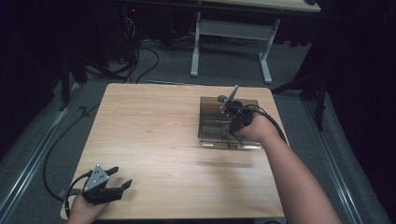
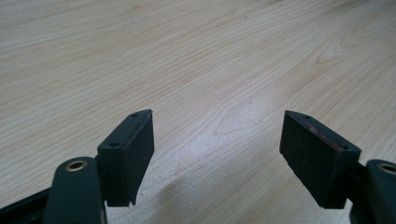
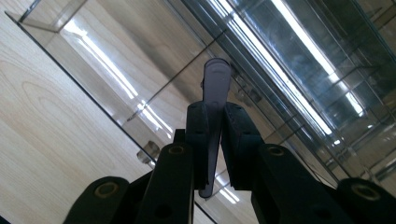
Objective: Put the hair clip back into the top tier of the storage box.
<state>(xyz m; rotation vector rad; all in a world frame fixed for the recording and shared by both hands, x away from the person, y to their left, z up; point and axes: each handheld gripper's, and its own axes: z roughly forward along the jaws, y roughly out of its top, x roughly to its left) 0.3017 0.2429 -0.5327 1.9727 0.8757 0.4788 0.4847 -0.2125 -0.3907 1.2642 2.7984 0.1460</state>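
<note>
Right gripper [image 3: 214, 140] jaws clamped on a slim grey utensil [image 3: 215, 93], its tip ahead of them above the clear tray [image 1: 210, 122]; left gripper [image 2: 217, 154] jaws spread wide over bare desk [image 2: 187, 56]

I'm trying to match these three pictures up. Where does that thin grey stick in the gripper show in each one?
High view: the grey stick slants up from the right gripper, right of centre, over the clear tray.
Left gripper view: not in it; open jaws over the wooden table.
Right gripper view: stick at centre, clamped between the jaws.
Shared landmark: the table.
</note>
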